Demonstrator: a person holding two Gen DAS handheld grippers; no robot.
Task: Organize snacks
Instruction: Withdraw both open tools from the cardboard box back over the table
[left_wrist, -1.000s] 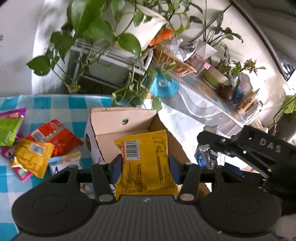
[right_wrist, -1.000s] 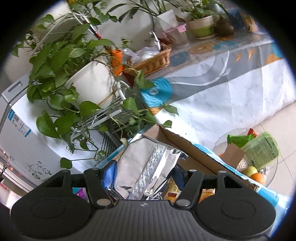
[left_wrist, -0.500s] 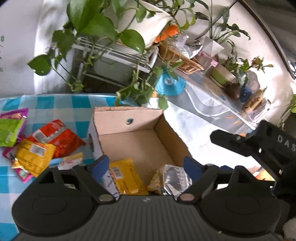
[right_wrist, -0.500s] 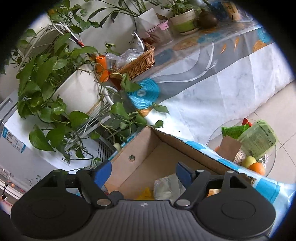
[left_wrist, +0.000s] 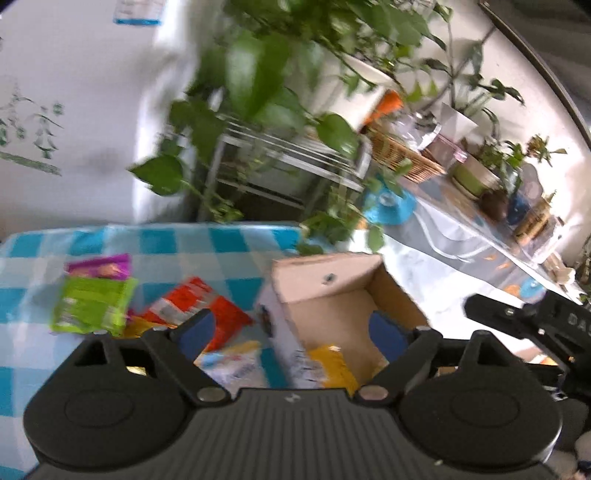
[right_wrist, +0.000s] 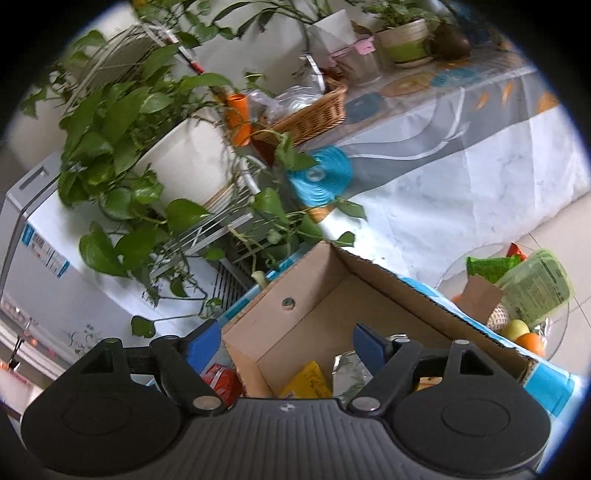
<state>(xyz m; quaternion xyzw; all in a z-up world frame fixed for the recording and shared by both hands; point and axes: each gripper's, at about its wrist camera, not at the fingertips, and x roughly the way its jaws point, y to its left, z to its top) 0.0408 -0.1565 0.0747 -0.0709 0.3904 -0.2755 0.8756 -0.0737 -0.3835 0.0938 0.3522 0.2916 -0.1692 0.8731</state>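
Left gripper (left_wrist: 290, 328) and right gripper (right_wrist: 288, 345): jaws opening, nothing gripped. Yellow snack packet (left_wrist: 332, 365) lies inside cardboard box (left_wrist: 325, 273), lower centre; silver packet (right_wrist: 349, 371) just beside it

Leafy plant (right_wrist: 122, 122) in a white pot, upper left; wicker basket (right_wrist: 310, 110) upper centre; fruit (right_wrist: 524, 332) lower right.

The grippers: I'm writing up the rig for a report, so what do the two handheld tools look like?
Both are matte black plastic. The left gripper and the right gripper each have a ribbed body, two round discs, angled arms with silver rivets, and blue pads on the fingers. White raised letters mark the right one's side.
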